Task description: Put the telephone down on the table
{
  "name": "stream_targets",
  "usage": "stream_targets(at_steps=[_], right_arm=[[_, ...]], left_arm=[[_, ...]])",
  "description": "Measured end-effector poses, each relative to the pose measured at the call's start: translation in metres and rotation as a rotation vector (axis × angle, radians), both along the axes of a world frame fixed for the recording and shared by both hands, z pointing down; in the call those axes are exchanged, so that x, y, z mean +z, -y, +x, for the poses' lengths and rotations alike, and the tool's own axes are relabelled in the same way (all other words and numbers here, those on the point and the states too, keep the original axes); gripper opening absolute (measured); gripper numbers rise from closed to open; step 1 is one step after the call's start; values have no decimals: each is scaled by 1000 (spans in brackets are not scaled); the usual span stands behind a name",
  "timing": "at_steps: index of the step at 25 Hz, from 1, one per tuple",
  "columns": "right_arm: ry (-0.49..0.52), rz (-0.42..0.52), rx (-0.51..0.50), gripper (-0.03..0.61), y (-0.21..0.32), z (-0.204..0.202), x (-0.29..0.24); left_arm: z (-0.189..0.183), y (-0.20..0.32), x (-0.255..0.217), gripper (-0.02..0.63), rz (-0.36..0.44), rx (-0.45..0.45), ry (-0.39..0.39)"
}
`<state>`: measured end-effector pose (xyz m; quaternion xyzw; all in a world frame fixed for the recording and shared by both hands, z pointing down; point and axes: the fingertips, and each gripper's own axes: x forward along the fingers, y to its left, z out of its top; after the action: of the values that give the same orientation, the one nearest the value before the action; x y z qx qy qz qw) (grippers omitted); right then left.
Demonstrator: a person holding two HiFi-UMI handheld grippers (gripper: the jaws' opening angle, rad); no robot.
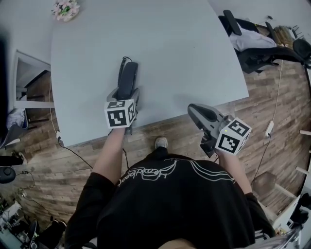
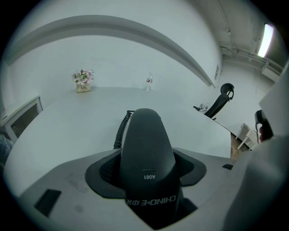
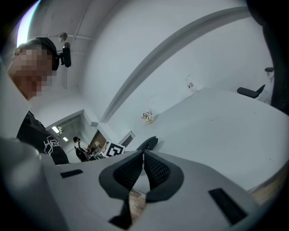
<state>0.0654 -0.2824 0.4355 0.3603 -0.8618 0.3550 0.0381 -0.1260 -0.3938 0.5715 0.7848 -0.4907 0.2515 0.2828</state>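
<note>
Telephone [image 2: 146, 144]: one, clamped in left gripper [image 1: 127, 96] jaws

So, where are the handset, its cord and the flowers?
handset [image 2: 145, 144], left gripper view, middle of its back.
cord [image 2: 120, 134], left gripper view, coils beside the handset.
flowers [image 2: 82, 77], left gripper view, the blossoms.

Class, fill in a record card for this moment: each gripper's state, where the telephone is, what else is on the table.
Left gripper: shut on the telephone handset
Right gripper: shut, empty, at the near edge of the table
Telephone position: over the table, coiled cord attached; contact unclear
Also on table: flowers, far side
</note>
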Motion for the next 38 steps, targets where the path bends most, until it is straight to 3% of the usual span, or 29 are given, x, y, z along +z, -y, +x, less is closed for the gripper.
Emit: stream_targets(at_steps=[14,24,30,33,38], right_arm=[[-7,-11,15,40,-2,6,9],[7,-22,37,41,-6,16,13],[7,-33,52,41,-5,26,16],[9,-31,46,41,-6,25,16],[-23,-11,2,41,-12,16,11]], left_arm=[[14,-12,25,285,22,120,277],[13,-10,26,286,-21,124,266],[8,-7,21,343,40,114,272],[13,-10,16,364,81,151,265],[7,-23,-4,391,141,184,214]])
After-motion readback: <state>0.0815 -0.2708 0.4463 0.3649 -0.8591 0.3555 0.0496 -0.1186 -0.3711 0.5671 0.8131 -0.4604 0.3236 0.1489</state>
